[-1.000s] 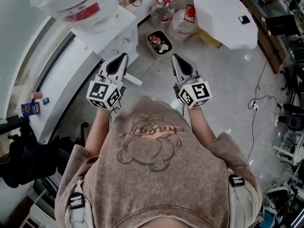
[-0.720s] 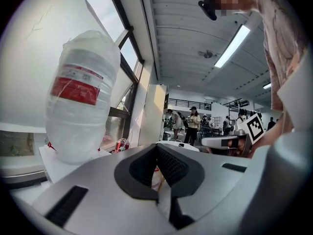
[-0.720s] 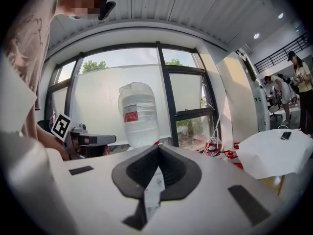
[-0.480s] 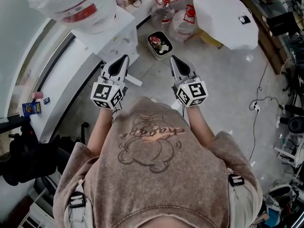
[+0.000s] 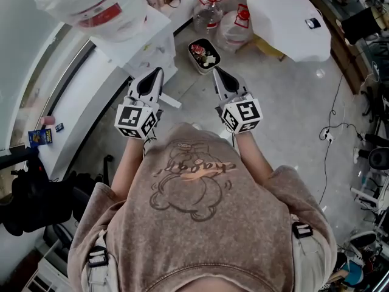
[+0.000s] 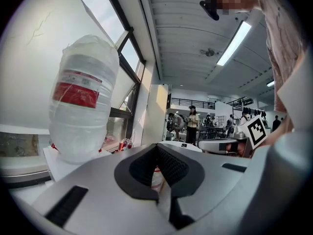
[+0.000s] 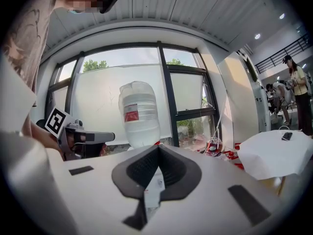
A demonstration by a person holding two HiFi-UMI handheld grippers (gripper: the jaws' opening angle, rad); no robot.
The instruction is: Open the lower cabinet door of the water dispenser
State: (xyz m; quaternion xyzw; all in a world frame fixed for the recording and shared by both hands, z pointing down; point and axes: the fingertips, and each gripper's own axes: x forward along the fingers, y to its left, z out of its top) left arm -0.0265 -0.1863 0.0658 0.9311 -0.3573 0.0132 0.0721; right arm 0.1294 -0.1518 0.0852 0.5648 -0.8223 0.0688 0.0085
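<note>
My left hand-held gripper (image 5: 157, 75) and right hand-held gripper (image 5: 219, 75) are both clenched on nothing, barely shifted since a second ago. The white water dispenser (image 5: 159, 26) stands just beyond the left one. The print on its clear inverted bottle's (image 5: 97, 5) red label is unreadable, and I cannot make out the lower door.

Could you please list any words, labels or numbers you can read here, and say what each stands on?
Nothing reads clearly.
Water jug, red label: print too blurred.
Shirt, print: lettering upside down, illegible.
Blue packet: too small.
Marker cubes: square patterns, no words.
</note>
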